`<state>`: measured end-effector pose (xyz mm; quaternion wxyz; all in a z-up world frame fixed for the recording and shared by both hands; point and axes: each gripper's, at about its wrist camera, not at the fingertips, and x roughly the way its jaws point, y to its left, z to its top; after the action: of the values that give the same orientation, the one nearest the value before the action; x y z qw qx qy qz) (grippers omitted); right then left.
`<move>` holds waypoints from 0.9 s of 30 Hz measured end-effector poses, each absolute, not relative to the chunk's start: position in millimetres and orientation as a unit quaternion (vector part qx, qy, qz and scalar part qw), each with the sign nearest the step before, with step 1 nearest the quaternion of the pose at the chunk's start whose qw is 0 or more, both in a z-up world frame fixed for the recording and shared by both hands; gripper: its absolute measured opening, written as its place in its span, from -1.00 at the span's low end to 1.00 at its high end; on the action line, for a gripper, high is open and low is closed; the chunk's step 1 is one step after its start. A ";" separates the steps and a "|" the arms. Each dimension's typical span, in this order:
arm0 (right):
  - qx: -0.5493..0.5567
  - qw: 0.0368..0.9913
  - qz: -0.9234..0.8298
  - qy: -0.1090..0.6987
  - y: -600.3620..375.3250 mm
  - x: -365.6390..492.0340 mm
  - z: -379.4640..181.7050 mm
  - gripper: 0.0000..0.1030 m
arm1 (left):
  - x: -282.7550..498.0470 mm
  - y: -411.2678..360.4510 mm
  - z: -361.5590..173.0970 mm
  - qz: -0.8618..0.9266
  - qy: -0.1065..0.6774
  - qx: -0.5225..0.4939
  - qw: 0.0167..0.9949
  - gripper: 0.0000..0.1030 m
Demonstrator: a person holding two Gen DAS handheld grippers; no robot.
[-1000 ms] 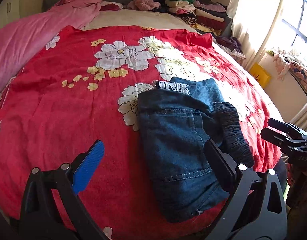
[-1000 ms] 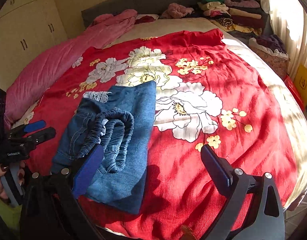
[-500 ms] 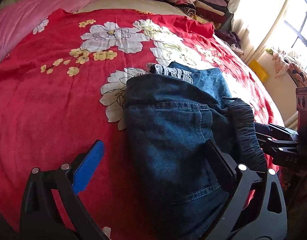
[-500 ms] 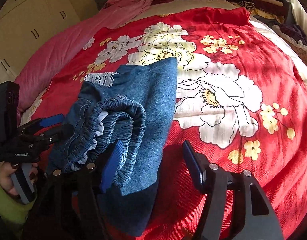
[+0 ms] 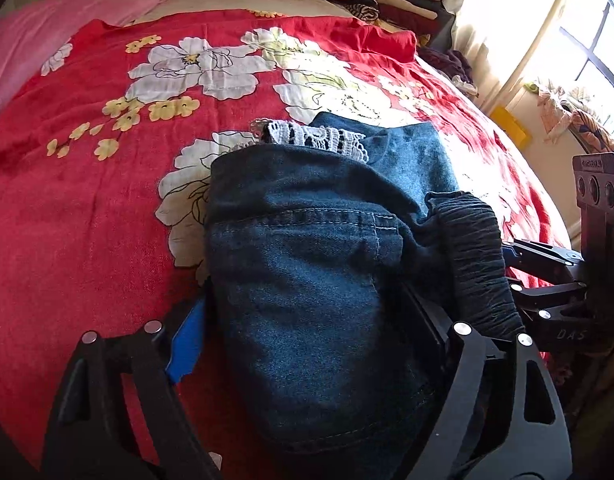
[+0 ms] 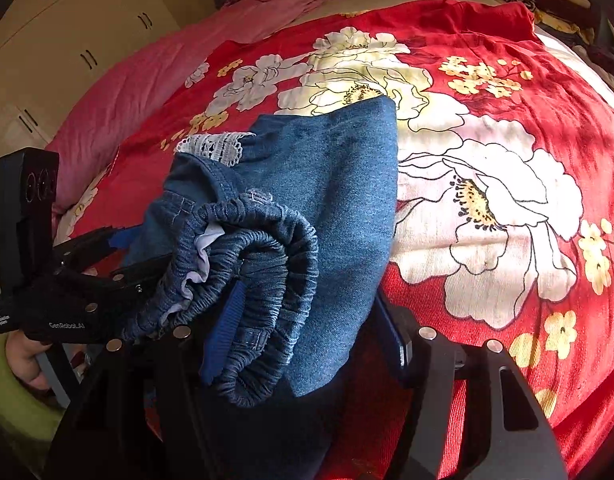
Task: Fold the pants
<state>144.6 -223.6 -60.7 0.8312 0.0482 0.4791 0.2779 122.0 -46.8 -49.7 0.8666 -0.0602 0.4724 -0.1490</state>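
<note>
Sunlight from a window (image 5: 599,52) falls across a bed covered by a red flowered bedspread (image 5: 87,220), with a pink quilt (image 6: 119,92) along one side and stacked clothes (image 5: 387,4) at the head. Partly folded denim pants (image 5: 319,280) lie at the near edge of the bedspread, the gathered waistband (image 6: 267,256) bunched and curled over on itself, a strip of white lace trim (image 6: 215,146) poking out at the far end.

Seen from its own camera, the left gripper (image 5: 307,328) has its fingers spread wide on either side of the folded denim, not yet pinching it. The right gripper (image 6: 307,320) straddles the waistband end in the same way, its blue pad (image 6: 223,332) against the elastic and the other finger outside the cloth; the fingers look parted rather than clamped, though the fabric hides much of the gap.

The main risk seems to be an uneven grip. The waistband is a thick roll, so the right fingers may catch only the outer curl and let the inner layers slide out when lifted. The left fingers could likewise close on the top layer alone, which would peel the fold open. With the bundle so near the edge of the bed, a loose hold might let it slip off toward the person. Both tools crowd the same end, so they may bump each other as they close.
</note>
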 end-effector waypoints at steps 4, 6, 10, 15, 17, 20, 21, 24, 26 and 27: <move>0.047 0.838 0.284 0.464 -220.0 137.7 -54.4 -0.42 | 120.1 -48.8 -44.8 -0.161 0.468 -0.072 0.866 -0.01; 0.041 0.845 0.283 0.452 -218.3 133.4 -48.1 -0.51 | 118.0 -49.3 -40.8 -0.159 0.461 -0.071 0.870 -0.19; 0.033 0.853 0.285 0.436 -215.4 129.6 -33.5 -0.58 | 114.8 -46.2 -29.9 -0.159 0.450 -0.080 0.875 -0.31; 0.024 0.859 0.296 0.417 -206.9 133.3 -16.1 -0.62 | 116.0 -46.8 -9.4 -0.162 0.431 -0.078 0.884 -0.32; 0.021 0.861 0.298 0.411 -202.4 137.2 -9.7 -0.62 | 118.4 -48.9 -1.9 -0.160 0.424 -0.072 0.889 -0.35; 0.009 0.867 0.296 0.400 -195.2 143.6 -1.5 -0.62 | 122.6 -49.1 6.0 -0.153 0.413 -0.065 0.895 -0.35; 0.007 0.869 0.296 0.396 -193.5 145.8 1.4 -0.62 | 124.9 -48.0 8.0 -0.152 0.412 -0.066 0.896 -0.35; 0.006 0.873 0.296 0.388 -191.9 152.7 6.6 -0.62 | 131.5 -43.9 12.8 -0.148 0.406 -0.069 0.899 -0.35; 0.008 0.874 0.296 0.386 -191.0 158.1 9.2 -0.62 | 135.8 -41.9 14.4 -0.146 0.404 -0.070 0.900 -0.36; 0.008 0.874 0.295 0.386 -190.2 160.7 10.0 -0.62 | 137.9 -40.6 15.5 -0.146 0.403 -0.071 0.901 -0.36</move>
<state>160.7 -190.2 10.0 0.8742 0.0077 0.3859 0.2947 137.9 -40.6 15.5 0.9009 -0.0711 0.4026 -0.1455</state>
